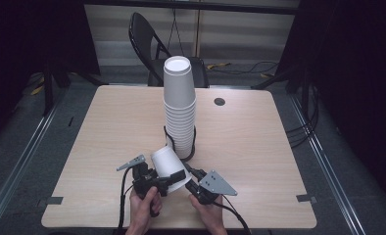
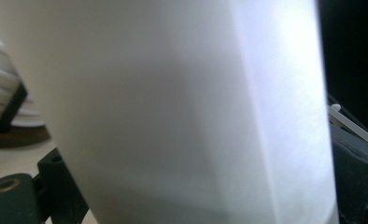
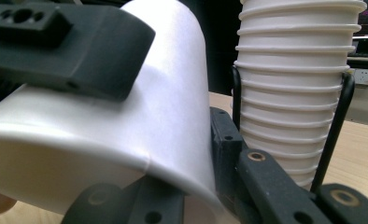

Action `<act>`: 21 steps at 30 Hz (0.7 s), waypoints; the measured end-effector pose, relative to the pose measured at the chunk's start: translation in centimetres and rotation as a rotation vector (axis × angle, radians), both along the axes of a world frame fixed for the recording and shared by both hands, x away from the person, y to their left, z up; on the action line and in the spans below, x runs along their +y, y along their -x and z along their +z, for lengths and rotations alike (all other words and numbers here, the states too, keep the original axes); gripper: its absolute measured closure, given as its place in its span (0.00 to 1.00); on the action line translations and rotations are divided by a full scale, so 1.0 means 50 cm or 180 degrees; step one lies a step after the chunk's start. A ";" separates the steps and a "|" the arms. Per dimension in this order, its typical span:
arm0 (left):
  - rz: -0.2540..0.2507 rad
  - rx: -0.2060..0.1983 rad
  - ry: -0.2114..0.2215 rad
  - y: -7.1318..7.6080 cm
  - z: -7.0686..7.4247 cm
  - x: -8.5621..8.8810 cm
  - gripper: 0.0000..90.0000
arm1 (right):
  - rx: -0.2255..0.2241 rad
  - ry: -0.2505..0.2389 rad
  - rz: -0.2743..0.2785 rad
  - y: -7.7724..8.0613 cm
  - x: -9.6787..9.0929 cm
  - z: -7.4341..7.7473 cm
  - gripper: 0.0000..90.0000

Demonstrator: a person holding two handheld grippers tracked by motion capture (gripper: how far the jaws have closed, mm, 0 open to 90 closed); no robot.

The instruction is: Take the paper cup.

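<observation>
A single white paper cup (image 1: 169, 166) lies tilted above the near middle of the table, between my two grippers. My left gripper (image 1: 162, 182) has the cup's body (image 2: 182, 112) between its jaws, one of which rests on the dented side wall (image 3: 126, 130). My right gripper (image 1: 188, 175) comes in from the right. Its jaws (image 3: 191, 186) pinch the cup's wall at the rim. Just behind stands a tall stack of white cups (image 1: 180, 107) in a black wire holder (image 1: 194, 142), also close behind the held cup (image 3: 294, 93).
The wooden table (image 1: 259, 147) has a small dark grommet (image 1: 219, 102) at its far right of centre. A black folding chair (image 1: 152, 44) stands behind the table. Dark floor and rails run along both sides. The person's hands (image 1: 147, 210) come in at the near edge.
</observation>
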State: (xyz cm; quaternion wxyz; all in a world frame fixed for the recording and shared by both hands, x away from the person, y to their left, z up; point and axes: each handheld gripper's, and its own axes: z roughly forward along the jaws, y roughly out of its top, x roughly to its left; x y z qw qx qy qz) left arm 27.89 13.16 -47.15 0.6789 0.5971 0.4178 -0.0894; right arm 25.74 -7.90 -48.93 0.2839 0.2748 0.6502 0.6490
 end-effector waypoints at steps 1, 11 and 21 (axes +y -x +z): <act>-0.0004 -0.0018 -0.0010 -0.002 0.001 0.002 0.07 | -0.0001 -0.0003 0.0004 0.000 -0.001 0.000 0.94; 0.0084 -0.0130 -0.0103 -0.022 0.016 0.010 0.08 | 0.0053 0.0005 -0.0048 0.003 -0.008 -0.002 0.95; 0.0166 -0.0363 -0.0306 -0.038 0.033 0.015 0.05 | 0.0151 0.0039 -0.0012 0.007 -0.017 0.001 0.95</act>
